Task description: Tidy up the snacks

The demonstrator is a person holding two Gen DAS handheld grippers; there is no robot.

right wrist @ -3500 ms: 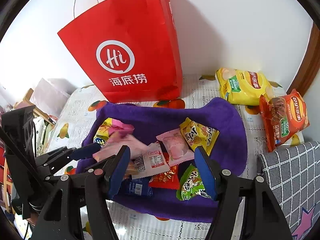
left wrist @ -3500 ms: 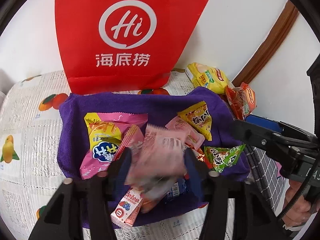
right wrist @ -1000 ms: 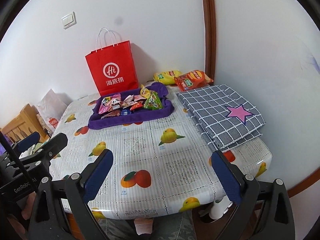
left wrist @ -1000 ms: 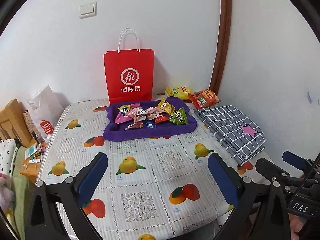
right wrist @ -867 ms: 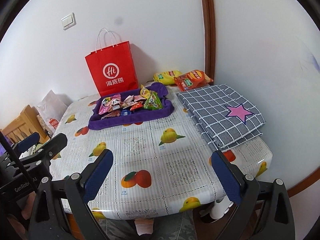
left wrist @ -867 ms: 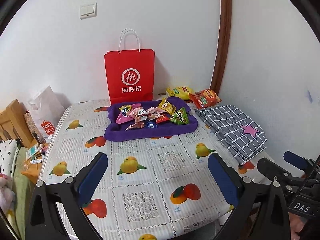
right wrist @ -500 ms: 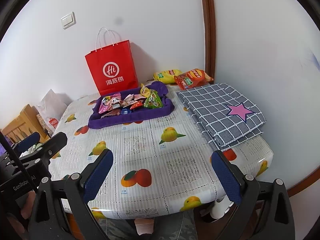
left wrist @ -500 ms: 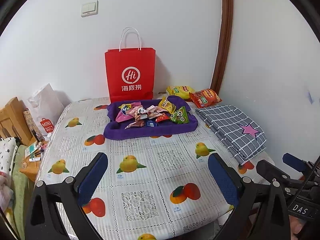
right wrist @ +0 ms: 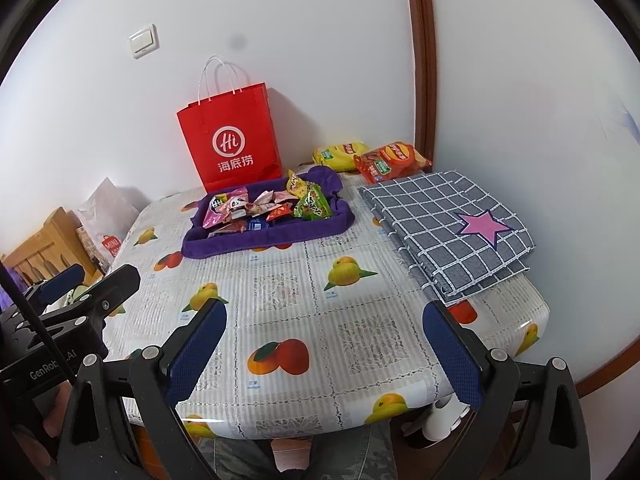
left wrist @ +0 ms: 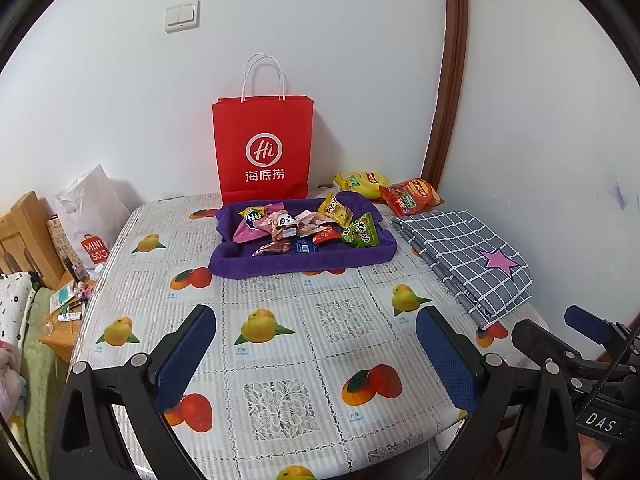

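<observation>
Pulled back from the purple tray [left wrist: 304, 258] to beyond the near edge of the tabletop [left wrist: 280, 320], both tongs; 3.5 s ago close over the snack packets, left pair then around a blurred pink packet. Barely shifted over the last second.

Left tongs [left wrist: 316, 354]: spread wide, nothing between the blue pads, hovering above the near edge. Right tongs [right wrist: 324, 354]: likewise spread wide and empty, near the near-right corner.

Small snack packets [left wrist: 308, 226] heaped inside the purple tray, toward the far edge, well apart from both tongs: pink, yellow, red, blue and green wrappers overlapping. Green packet [right wrist: 313, 204] at the tray's right end, propped against its neighbours.

Red paper bag [left wrist: 263, 152] upright just behind the tray, against the wall at the far edge. Yellow chip bag [left wrist: 360, 182] and orange chip bag [left wrist: 412, 196] lying outside the tray at the far-right corner, touching each other. Grey checked cloth [right wrist: 448, 224] with a pink star, folded, along the right edge, near the tray but apart from it.
</observation>
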